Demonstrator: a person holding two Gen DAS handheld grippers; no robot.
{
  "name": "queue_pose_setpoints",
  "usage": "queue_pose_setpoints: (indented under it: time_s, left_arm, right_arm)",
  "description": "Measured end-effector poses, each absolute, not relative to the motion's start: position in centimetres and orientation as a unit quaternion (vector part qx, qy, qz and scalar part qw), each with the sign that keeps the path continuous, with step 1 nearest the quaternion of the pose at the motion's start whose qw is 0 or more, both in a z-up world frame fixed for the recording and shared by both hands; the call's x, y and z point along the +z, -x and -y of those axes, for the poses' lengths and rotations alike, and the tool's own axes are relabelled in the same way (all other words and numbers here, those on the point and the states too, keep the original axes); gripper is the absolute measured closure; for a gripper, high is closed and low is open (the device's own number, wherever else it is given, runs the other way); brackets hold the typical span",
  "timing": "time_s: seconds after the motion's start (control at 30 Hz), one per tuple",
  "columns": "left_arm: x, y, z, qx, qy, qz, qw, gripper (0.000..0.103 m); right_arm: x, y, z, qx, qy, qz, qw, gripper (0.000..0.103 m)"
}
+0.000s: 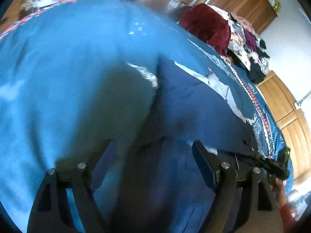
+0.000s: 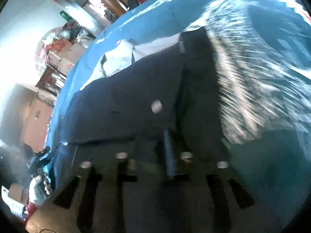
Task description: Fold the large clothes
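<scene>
Lying spread on wide bright-blue bedspread (image 1: 68,62), dark navy garment with pale grey lining (image 1: 186,101), toward right side of bed. Left gripper (image 1: 153,153) low over near part of garment, jaws wide apart, nothing between black fingers (image 1: 204,163). Right gripper (image 2: 153,155) pressed close over same navy cloth (image 2: 126,104), picture blurred there; jaw state could not be told. Gloved hand (image 2: 38,190) seen at far left of right wrist view, holding other tool. Heaped at far right on bed, maroon blanket (image 1: 208,25) beside mixed pile of clothes (image 1: 248,50). Cardboard boxes (image 2: 66,56) beyond bed, contents not discernible.
</scene>
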State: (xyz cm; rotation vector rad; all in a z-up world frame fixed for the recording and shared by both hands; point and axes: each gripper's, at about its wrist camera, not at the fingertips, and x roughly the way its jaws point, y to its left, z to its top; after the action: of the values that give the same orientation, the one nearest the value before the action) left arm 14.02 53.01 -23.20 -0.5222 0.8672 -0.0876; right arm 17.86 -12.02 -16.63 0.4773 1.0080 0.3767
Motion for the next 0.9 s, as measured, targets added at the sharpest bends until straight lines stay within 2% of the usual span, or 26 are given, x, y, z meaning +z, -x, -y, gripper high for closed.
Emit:
queue_pose_setpoints:
  time_s: [0.03,0.07,0.23,0.5,0.9]
  left_arm:
    - [-23.0,-13.2,-53.3,-0.036,0.245,-0.416,0.875,0.02]
    - [-22.8,-12.2,-53.6,-0.029,0.237,-0.419,0.876,0.019]
    - [-22.6,-7.2,-53.8,-0.046,0.239,-0.432,0.868,0.018]
    - [-23.3,-1.5,-53.6,-0.072,0.253,-0.448,0.854,0.018]
    - [-23.1,4.1,-54.8,-0.112,0.272,-0.463,0.836,0.018]
  right_arm:
    - [-16.0,-16.2,13.2,0.172,-0.227,-0.47,0.836,0.046]
    - [-15.6,-14.5,14.1,0.164,-0.227,-0.468,0.838,0.035]
    - [-15.9,-6.5,18.4,0.147,-0.251,-0.497,0.818,0.034]
    - [-17.0,1.3,20.4,0.154,-0.285,-0.523,0.789,0.034]
    - [-20.2,2.1,16.9,0.201,-0.274,-0.567,0.75,0.034]
